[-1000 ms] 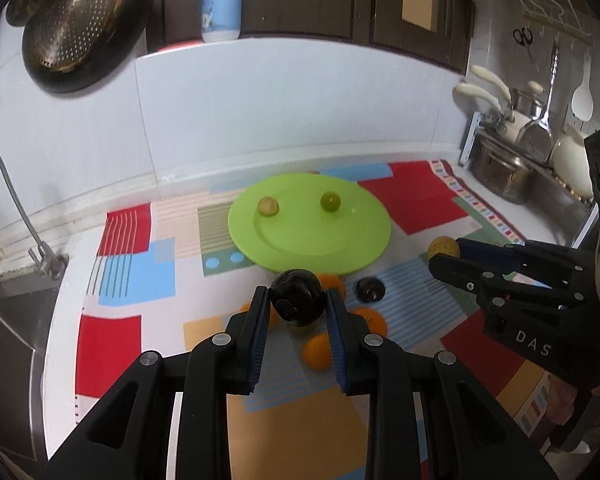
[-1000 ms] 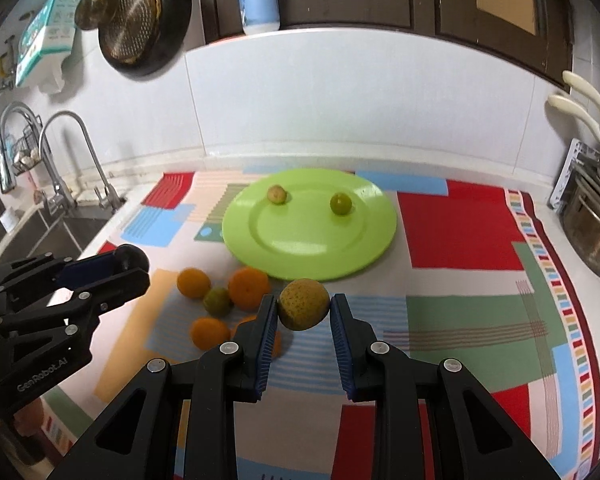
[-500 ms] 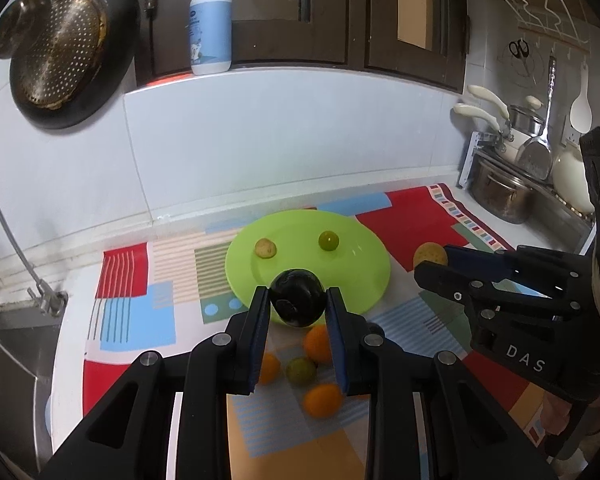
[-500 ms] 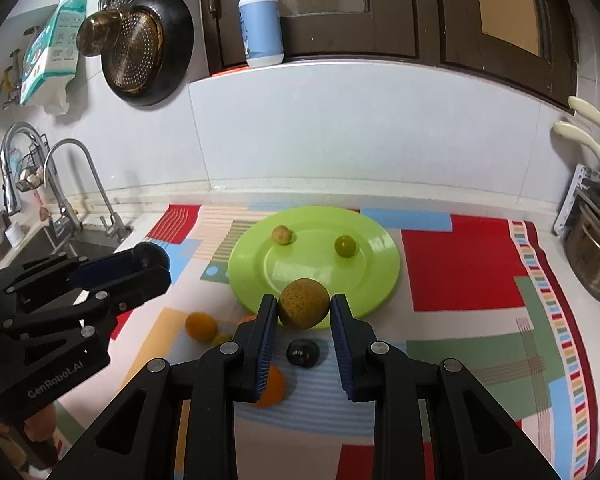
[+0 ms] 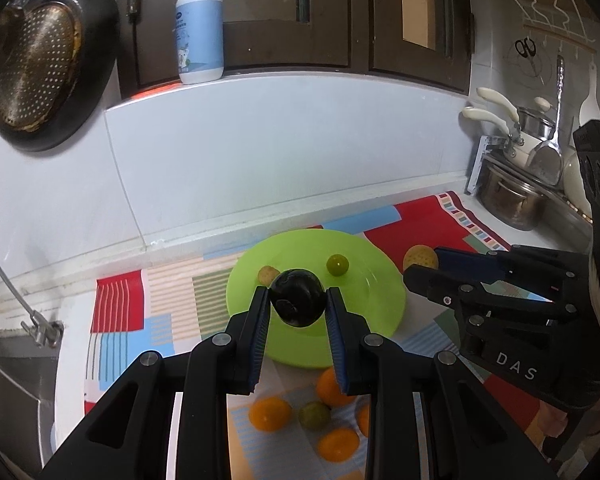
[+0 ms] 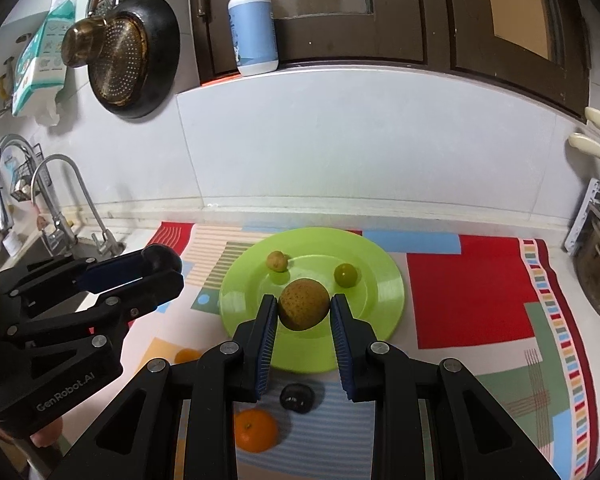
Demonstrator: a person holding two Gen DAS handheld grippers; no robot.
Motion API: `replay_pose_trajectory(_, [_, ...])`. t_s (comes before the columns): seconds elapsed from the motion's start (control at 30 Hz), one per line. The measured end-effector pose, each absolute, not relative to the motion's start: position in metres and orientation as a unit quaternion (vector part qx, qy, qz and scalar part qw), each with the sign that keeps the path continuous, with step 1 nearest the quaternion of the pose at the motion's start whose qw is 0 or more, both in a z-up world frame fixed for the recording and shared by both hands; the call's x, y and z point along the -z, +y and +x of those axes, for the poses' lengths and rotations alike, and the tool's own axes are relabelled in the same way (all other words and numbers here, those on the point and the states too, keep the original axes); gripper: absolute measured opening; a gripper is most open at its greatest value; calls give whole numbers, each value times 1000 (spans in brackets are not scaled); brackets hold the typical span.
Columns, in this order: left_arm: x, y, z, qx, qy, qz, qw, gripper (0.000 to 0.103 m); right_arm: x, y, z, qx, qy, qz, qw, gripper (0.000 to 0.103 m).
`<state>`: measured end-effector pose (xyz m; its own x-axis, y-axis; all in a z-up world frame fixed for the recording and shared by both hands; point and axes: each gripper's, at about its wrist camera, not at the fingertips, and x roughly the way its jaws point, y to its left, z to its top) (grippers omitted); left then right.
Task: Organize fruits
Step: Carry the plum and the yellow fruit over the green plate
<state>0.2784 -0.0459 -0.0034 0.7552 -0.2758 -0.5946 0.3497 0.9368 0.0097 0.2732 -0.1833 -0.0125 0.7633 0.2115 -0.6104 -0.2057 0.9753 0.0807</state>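
My left gripper [image 5: 298, 304] is shut on a dark purple fruit [image 5: 297, 298] and holds it in the air over the near rim of the green plate [image 5: 364, 300]. My right gripper [image 6: 304, 306] is shut on a brownish-yellow fruit [image 6: 304, 304], also held above the green plate [image 6: 384, 292]. On the plate lie a small yellow-brown fruit [image 6: 277, 260] and a small green fruit [image 6: 346, 275]. Several oranges [image 5: 270, 414] and a green fruit [image 5: 314, 415] lie on the mat in front of the plate. Another dark fruit [image 6: 297, 397] and an orange [image 6: 256, 429] lie on the mat.
A patterned mat [image 6: 472, 292] covers the counter. A sink with taps [image 6: 60, 200] is at the left. Pots and utensils [image 5: 512, 196] stand at the right. A pan [image 6: 134, 56] hangs on the wall; a soap bottle [image 6: 254, 28] stands on the ledge.
Both grippers have risen and moved toward the plate, each keeping hold of its fruit. The fruits on the mat now lie lower and farther below the fingers.
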Motion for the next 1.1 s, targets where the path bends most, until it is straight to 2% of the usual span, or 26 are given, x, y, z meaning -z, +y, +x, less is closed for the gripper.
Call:
replay_pose_trajectory(0.43, [16, -49, 321, 166, 331, 60, 927, 28, 20, -182, 315, -108, 336, 9, 935, 28])
replay_pose_trajectory(1.1, [67, -58, 383, 171, 397, 47, 901, 28, 72, -187, 372, -100, 397, 27, 912, 28])
